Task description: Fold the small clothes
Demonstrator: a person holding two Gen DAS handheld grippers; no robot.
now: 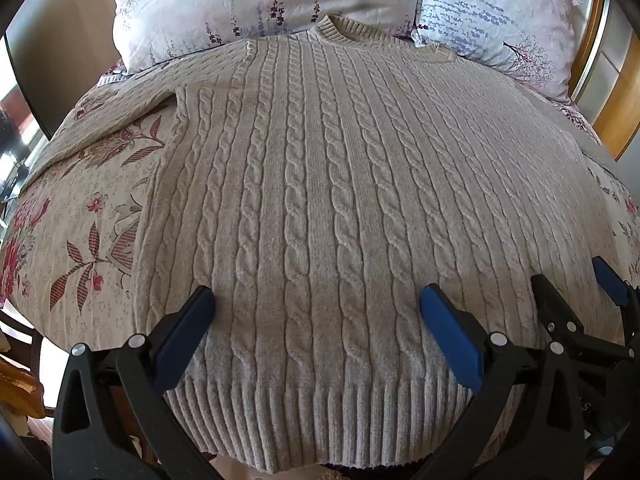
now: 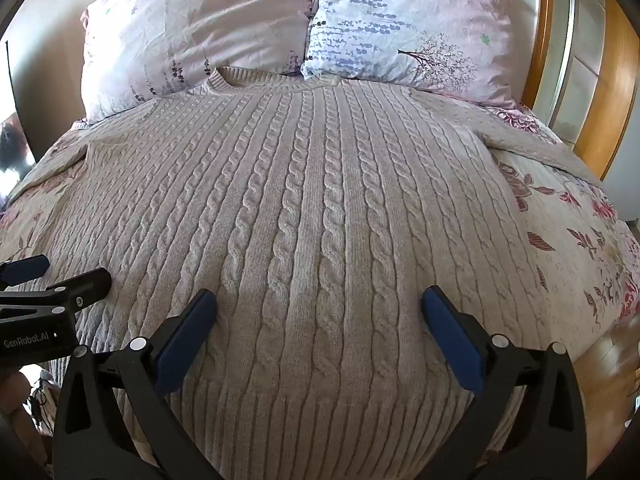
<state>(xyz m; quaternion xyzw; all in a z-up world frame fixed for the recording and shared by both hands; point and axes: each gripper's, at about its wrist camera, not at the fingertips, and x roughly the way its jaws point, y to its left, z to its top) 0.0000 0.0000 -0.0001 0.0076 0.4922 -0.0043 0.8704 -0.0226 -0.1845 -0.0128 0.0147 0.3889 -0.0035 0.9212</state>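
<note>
Center frame: sweater (image 1: 312,184) flat, unfolded on bed (image 1: 80,216) | left gripper (image 1: 318,320), right gripper (image 2: 320,320) released, empty | all folds left

Beige cable-knit sweater (image 1: 320,200) is spread flat on floral bedspread (image 1: 80,232), collar toward two pillows (image 1: 256,0). Left gripper (image 1: 318,300) is held wide open over hem; right gripper (image 1: 576,280) is seen alongside.

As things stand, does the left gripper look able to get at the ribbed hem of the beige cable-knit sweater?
Probably yes. The left gripper is open just above the ribbed hem of the beige cable-knit sweater, nothing lying between; the right gripper sits off to the side.
</note>
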